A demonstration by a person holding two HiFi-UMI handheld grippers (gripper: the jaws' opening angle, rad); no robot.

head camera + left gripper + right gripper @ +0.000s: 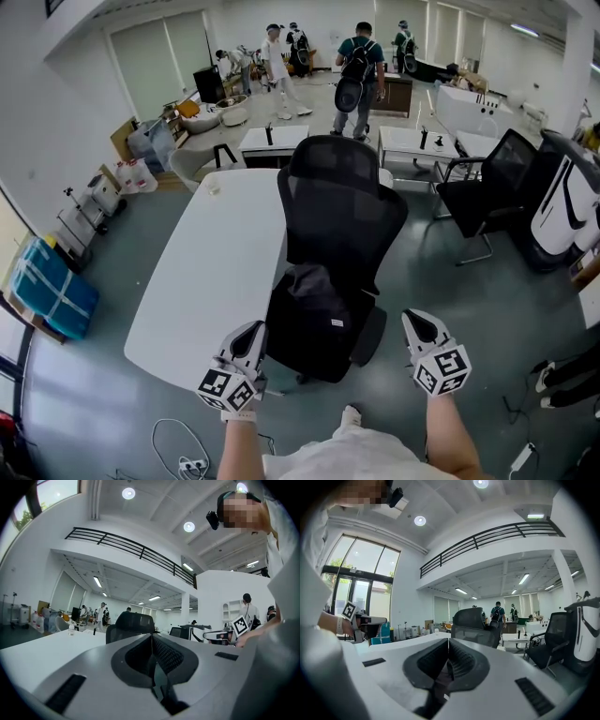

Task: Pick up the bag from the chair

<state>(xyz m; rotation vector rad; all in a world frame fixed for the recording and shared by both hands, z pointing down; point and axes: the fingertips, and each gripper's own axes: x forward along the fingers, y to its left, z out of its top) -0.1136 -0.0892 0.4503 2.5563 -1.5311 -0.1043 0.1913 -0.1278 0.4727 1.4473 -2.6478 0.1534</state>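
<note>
A dark bag (312,314) lies on the seat of a black mesh office chair (339,192), seen from above in the head view. My left gripper (251,339) is just left of the seat's near corner, shut with nothing in it. My right gripper (422,328) is off to the right of the seat, also shut and empty. In the left gripper view the jaws (151,637) meet, with the chair back (130,622) beyond them. The right gripper view shows its closed jaws (448,644) and the chair back (471,619) ahead.
A white table (211,267) stands directly left of the chair. Another black chair (492,183) and small white tables (417,145) stand at the back right. A white cable (173,445) lies on the floor near left. Several people stand far back.
</note>
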